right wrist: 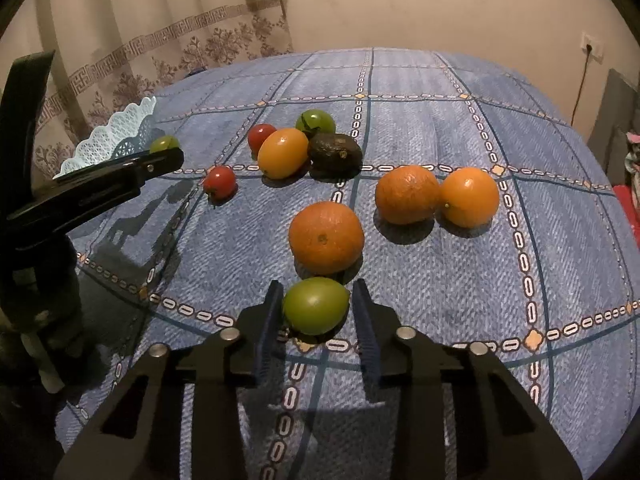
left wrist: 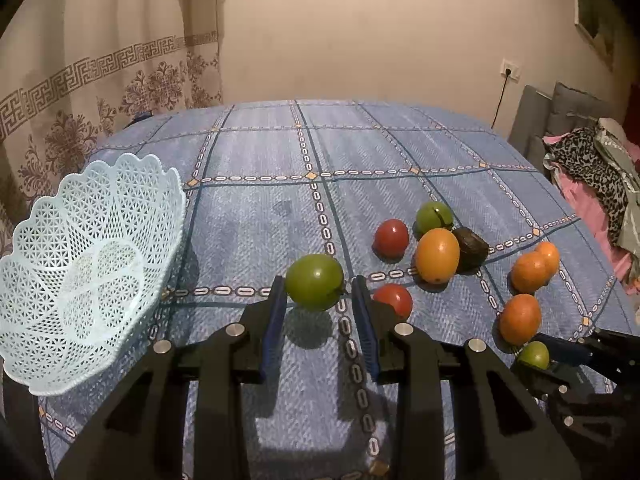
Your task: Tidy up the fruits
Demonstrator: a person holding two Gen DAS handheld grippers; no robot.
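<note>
The left wrist view alone shows the pale blue lattice basket [left wrist: 90, 272] nearly whole, tilted on its side at the left of the blue checked tablecloth [left wrist: 256, 216], its inside bare; the right wrist view catches only its scalloped rim [right wrist: 116, 132] behind the other tool; the right wrist view alone shows three oranges [right wrist: 326, 237] spread apart, two of them [right wrist: 408, 194] touching side by side, and the dark avocado [right wrist: 335, 153] in full beside the yellow-orange fruit [right wrist: 283, 153]; two red tomatoes [right wrist: 219, 181] lie near that cluster, with a green fruit at its back [right wrist: 315, 121]

The left gripper [left wrist: 320, 296] reaches level over the cloth, its blue-padded fingers [left wrist: 276, 308] set either side of a green fruit [left wrist: 315, 287] that seems lifted above its shadow; whether the pads press it I cannot tell for certain, a thin gap showing on the right; the right gripper [right wrist: 316, 308] sits low near the cloth's near edge, its fingers flanking a second green fruit [right wrist: 316, 306], the left pad touching and the right just clear; from the left view that tool [left wrist: 560, 354] comes in from the lower right with the small green fruit [left wrist: 534, 355] at its tip
</note>
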